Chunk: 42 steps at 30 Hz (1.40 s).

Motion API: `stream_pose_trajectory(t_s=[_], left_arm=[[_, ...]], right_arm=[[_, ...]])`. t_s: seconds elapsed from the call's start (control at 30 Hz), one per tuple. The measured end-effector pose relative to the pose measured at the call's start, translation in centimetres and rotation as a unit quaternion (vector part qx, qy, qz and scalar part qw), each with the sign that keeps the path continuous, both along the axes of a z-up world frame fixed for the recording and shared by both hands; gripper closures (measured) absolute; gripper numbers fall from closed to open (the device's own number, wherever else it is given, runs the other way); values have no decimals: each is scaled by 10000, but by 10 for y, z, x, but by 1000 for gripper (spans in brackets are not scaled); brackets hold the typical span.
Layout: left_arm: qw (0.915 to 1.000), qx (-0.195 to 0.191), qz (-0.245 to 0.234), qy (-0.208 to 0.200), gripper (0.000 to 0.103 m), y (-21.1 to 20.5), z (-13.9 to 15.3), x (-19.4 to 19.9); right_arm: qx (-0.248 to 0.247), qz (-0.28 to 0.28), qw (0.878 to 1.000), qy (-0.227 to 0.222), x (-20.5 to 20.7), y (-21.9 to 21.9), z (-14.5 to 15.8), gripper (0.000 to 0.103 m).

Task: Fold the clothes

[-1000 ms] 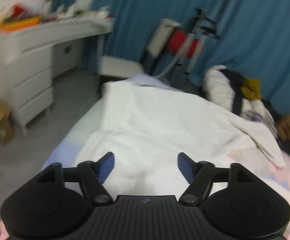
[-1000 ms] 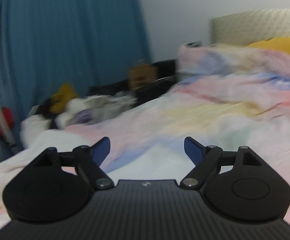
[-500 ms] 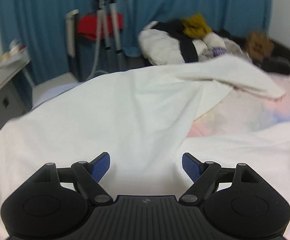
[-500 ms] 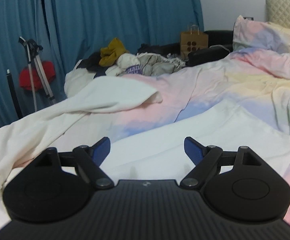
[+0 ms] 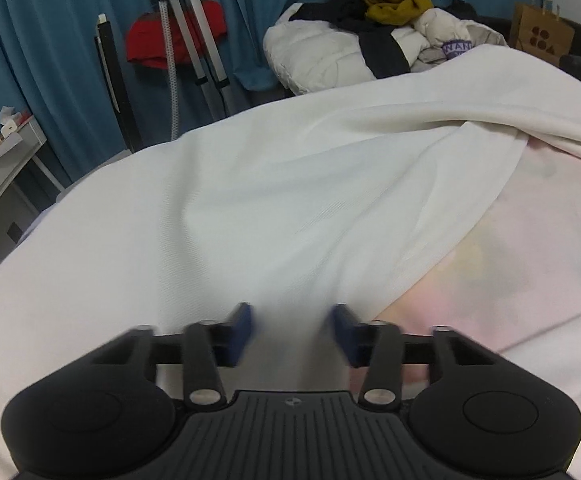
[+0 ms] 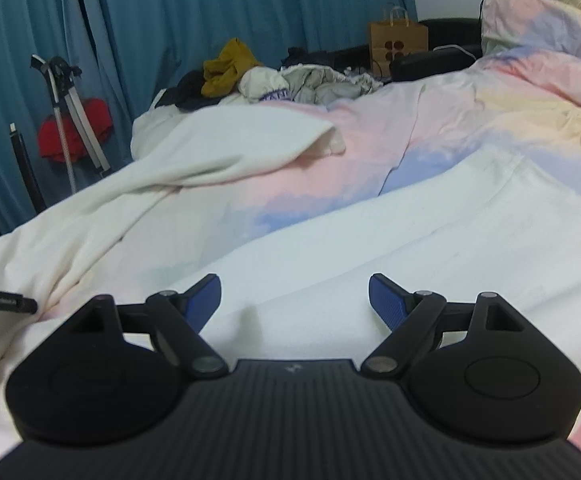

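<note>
spanning the pastel bedsheet (image 6: 470,120), white long-sleeved garment (image 5: 274,200) runs away leftward; we hold left gripper (image 5: 290,334) directly over its near cloth, pads narrowed but gapped; right gripper (image 6: 294,300) wide apart over its near part.

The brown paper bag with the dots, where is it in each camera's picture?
Left wrist view: the brown paper bag is at the top right edge, behind the white garment.
Right wrist view: the bag stands top centre-right, beyond the bed.
Shared landmark: the mustard-yellow cloth on the clothes pile sits left of the bag in both.
</note>
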<state>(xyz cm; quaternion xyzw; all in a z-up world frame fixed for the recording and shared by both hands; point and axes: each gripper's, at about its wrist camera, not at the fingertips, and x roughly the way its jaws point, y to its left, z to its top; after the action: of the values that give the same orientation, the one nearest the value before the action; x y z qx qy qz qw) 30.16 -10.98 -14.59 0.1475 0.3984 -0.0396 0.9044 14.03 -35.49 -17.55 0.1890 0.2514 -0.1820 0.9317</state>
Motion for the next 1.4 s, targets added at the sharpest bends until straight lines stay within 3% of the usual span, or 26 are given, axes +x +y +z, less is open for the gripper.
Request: stream_pose_trajectory(t_s=[0.07, 0.13, 0.47, 0.63, 0.8, 1.0, 1.07, 1.23, 1.33, 1.37, 1.4], left_arm=[[10000, 34, -3, -38, 93, -5, 3, -2], [9999, 28, -58, -135, 95, -5, 13, -10], [9929, -640, -680, -733, 97, 27, 78, -92], [9897, -815, -829, -837, 97, 57, 71, -145], [9917, -863, -759, -580, 96, 77, 57, -156], [9915, -966, -774, -391, 96, 81, 49, -154], [9916, -1016, -740, -289, 96, 83, 43, -151], [9901, -1303, -501, -137, 96, 92, 40, -136], [9890, -1425, -355, -160, 96, 95, 40, -125], [9885, -1473, -294, -168, 96, 96, 40, -121], [9878, -1530, -240, -186, 96, 98, 39, -117]], right_arm=[[3, 23, 10000, 64, 6, 0, -6, 20], [2, 41, 9999, 113, 10, 1, -10, 20], [0, 136, 9999, -31, 3, 7, -4, 20], [772, 331, 9958, -358, -3, -5, -4, 21], [1824, 486, 9792, -751, 11, -31, -11, 21], [2396, 258, 9643, -1102, 57, -83, -29, 22], [2918, 25, 9469, -1351, 72, -105, -43, 24], [3461, -217, 9184, -1905, 117, -142, -55, 25], [3389, -396, 9219, -1833, 151, -161, -47, 52], [3268, -455, 9272, -1774, 161, -166, -41, 66], [3097, -478, 9350, -1657, 172, -170, -33, 89]])
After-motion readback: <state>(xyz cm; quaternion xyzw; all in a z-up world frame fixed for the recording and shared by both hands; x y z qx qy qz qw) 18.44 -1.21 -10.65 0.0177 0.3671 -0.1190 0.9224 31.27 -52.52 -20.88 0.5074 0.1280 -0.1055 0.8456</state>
